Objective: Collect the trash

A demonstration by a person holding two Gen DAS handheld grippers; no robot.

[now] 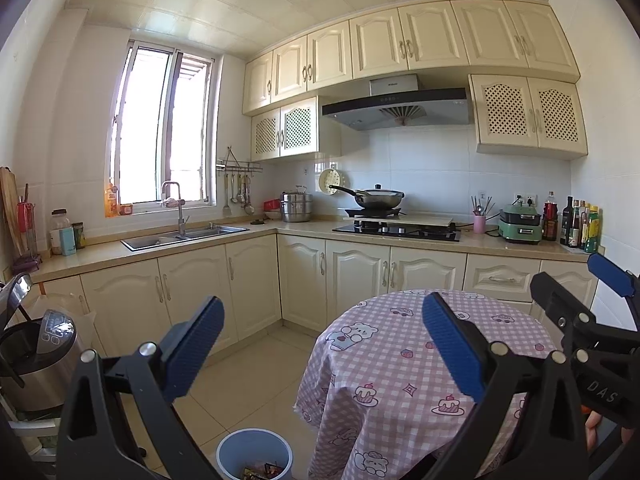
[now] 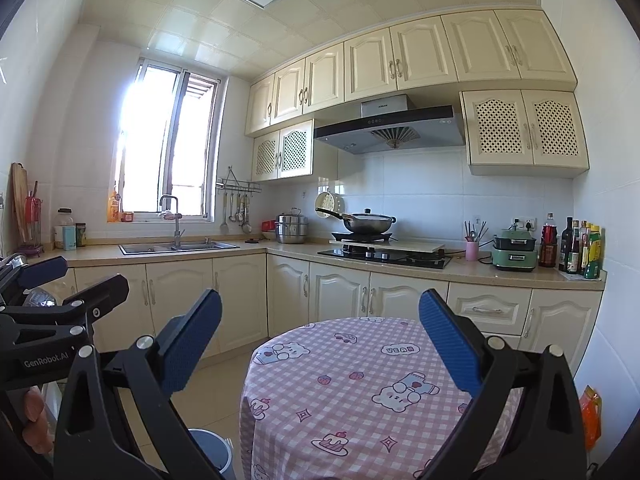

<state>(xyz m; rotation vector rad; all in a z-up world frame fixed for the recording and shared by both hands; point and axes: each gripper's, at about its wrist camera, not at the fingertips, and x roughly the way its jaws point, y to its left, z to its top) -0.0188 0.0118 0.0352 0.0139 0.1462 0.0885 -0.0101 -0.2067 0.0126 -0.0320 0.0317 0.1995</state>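
Note:
A round table with a pink checked cloth [image 1: 404, 364] stands ahead; no trash shows on its top in either view [image 2: 360, 384]. A blue bin [image 1: 254, 453] stands on the floor left of the table, with colourful wrappers [image 1: 262, 472] inside; its rim also shows in the right wrist view [image 2: 212, 454]. My left gripper [image 1: 322, 344] is open and empty, raised above the bin and the table's left side. My right gripper [image 2: 320, 340] is open and empty above the table. Each gripper shows at the edge of the other's view.
Cream kitchen cabinets [image 1: 192, 292] run along the back with a sink [image 1: 184, 236], hob and wok [image 1: 380, 200], bottles [image 1: 576, 224]. A rice cooker [image 1: 38, 356] stands at the left. An orange bag [image 2: 591, 416] hangs at the right wall. Tiled floor [image 1: 256, 376] lies between table and cabinets.

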